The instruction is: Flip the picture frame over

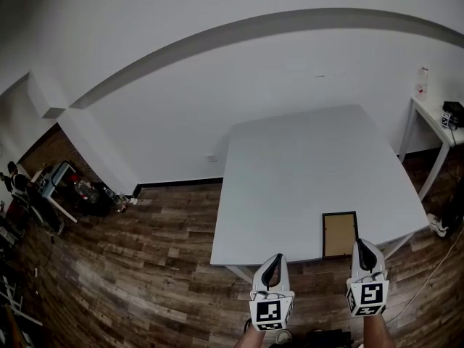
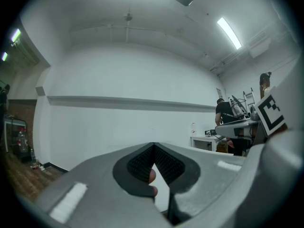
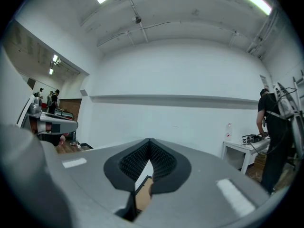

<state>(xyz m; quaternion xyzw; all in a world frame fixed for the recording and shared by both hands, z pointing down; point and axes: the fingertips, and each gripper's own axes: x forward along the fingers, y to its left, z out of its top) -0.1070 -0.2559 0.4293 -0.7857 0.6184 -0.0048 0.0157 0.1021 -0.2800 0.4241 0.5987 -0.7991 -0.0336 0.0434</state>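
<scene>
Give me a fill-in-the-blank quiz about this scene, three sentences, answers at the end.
1. Of the left gripper and right gripper, the ____ one is nearer the picture frame.
2. Both grippers' jaws are ____.
3. The table holds exactly ____ object.
Missing words: right, shut, one.
</scene>
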